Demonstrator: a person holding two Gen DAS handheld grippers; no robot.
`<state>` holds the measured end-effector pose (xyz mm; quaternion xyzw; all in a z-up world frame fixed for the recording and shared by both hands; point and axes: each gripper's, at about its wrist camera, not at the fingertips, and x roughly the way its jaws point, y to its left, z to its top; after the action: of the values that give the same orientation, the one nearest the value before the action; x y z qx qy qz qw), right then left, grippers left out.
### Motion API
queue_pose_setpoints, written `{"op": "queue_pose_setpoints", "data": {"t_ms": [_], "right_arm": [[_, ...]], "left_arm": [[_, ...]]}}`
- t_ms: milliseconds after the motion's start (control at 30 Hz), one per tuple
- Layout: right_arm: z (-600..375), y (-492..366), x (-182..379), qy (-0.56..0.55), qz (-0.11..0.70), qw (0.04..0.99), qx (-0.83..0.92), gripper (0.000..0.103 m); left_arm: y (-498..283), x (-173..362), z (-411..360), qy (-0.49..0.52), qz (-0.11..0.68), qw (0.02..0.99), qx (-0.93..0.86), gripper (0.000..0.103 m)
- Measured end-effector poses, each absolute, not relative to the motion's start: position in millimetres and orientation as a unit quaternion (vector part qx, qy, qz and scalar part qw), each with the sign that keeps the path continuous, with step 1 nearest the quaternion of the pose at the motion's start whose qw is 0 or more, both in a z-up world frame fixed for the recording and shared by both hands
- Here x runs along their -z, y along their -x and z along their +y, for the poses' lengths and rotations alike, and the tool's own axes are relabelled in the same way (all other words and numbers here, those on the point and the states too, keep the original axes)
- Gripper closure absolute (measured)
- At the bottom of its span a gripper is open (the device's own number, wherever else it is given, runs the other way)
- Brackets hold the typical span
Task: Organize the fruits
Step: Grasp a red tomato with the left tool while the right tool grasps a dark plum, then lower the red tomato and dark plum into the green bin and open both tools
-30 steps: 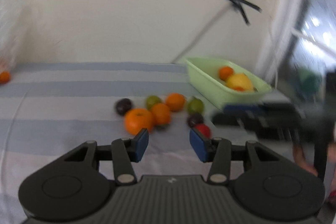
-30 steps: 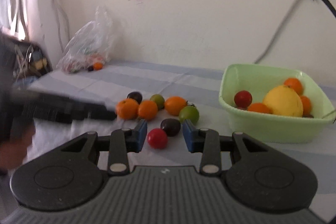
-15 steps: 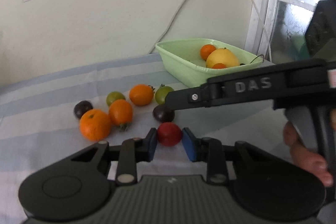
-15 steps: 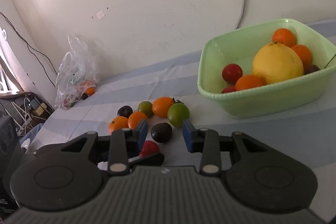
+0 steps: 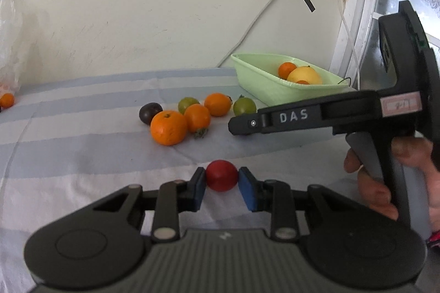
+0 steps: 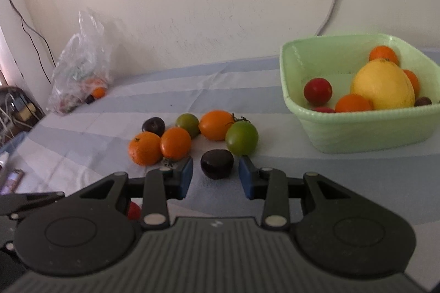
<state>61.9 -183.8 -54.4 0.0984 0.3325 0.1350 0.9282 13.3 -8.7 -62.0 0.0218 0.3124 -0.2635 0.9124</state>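
The right tongs [image 6: 215,177], spread, bracket the squat dark purple fruit [image 6: 217,164] at centre frame, while the left tongs [image 5: 221,188] pinch a small round red fruit [image 5: 221,175].

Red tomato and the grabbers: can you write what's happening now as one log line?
left gripper: shut on red tomato | right gripper: open around dark plum | green tub: partly filled

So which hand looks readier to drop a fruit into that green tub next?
Probably the left. The left gripper already has the red fruit clamped between its pads. The right gripper is open around the dark fruit, not yet gripping, though it is nearer the green tub.
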Motion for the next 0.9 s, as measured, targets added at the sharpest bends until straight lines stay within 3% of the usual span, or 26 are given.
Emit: {"op": "queue_pose_setpoints", "data": {"t_ms": [33, 433, 667, 900], "right_arm": [[-182.7, -62.4, 54.8, -0.092, 0.332, 0.929, -0.133, 0.075], [-216.0, -27.6, 36.3, -0.108, 0.277, 0.944, -0.141, 0.075], [-272.0, -22.0, 16.2, -0.109, 0.199, 0.972, -0.062, 0.075], [-313.8, -36.5, 23.5, -0.107, 0.179, 0.978, 0.009, 0.075]], "left_arm": [[-14.7, 62.1, -9.4, -0.019, 0.313, 0.912, 0.265, 0.076], [-30.8, 41.6, -14.6, 0.011, 0.306, 0.909, 0.283, 0.076], [-78.0, -5.4, -80.0, 0.013, 0.275, 0.903, 0.329, 0.076], [-133.9, 7.6, -144.3, 0.024, 0.321, 0.884, 0.338, 0.076]]}}
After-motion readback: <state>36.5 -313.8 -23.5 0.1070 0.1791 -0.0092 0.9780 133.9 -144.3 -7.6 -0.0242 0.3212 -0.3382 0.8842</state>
